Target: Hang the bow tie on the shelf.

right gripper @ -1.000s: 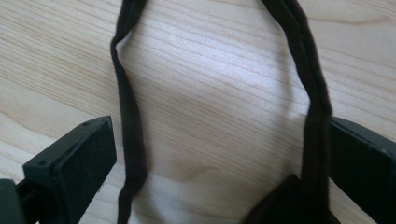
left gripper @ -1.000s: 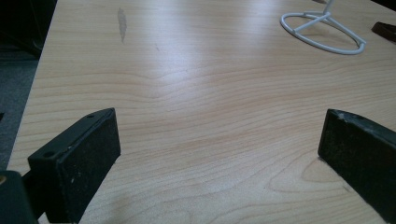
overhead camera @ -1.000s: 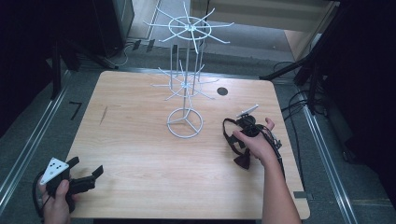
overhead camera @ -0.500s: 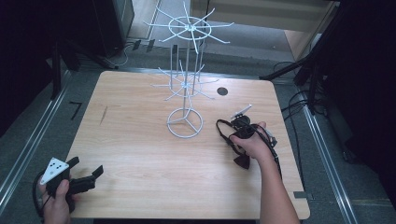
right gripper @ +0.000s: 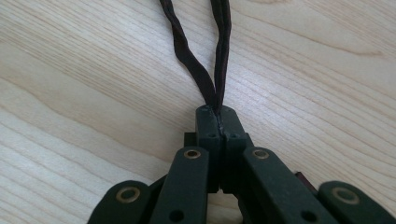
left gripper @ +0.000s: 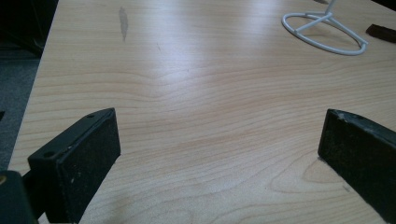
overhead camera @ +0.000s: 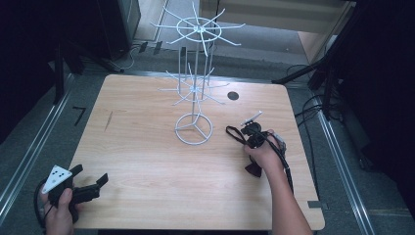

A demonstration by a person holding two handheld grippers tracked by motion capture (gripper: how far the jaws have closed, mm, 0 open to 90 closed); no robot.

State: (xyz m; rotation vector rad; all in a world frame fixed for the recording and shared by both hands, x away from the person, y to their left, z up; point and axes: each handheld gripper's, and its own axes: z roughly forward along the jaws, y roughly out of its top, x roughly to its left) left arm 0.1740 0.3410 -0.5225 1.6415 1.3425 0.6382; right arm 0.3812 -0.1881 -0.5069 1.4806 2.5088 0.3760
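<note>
Dark brown cord loop (right gripper: pixel 205 56), a thin twisted strap, lies on the right part of the table, at about four o'clock from the stand's base, and its two strands run up from between the right gripper's jaws in the right gripper view.

Going left to right: the left gripper (overhead camera: pixel 93 188), black with a grey three-cornered plate on top, rests in the person's left hand (overhead camera: pixel 61 215) at the table's seven o'clock corner. Its jaws stand wide apart with nothing between them, bare wood showing in the gap; I judge it parked, waiting out of the way.

At centre stands the white wire display stand (overhead camera: pixel 195 88), a thin pole with spoked tiers on a ring base, upright toward twelve o'clock. Its free hooks look like the likely place for the cord to hang.

To the right, the right gripper (overhead camera: pixel 254 138) has just been closing, and its jaws are now pressed together on the cord, pinching both strands. Gripping low at the loop's neck would leave the loop free to drop over a hook.

The light wooden table (overhead camera: pixel 142 147) is smooth, with a small black round hole (overhead camera: pixel 233 96) at one o'clock. Around it are grey floor, metal rails and dark surroundings.
</note>
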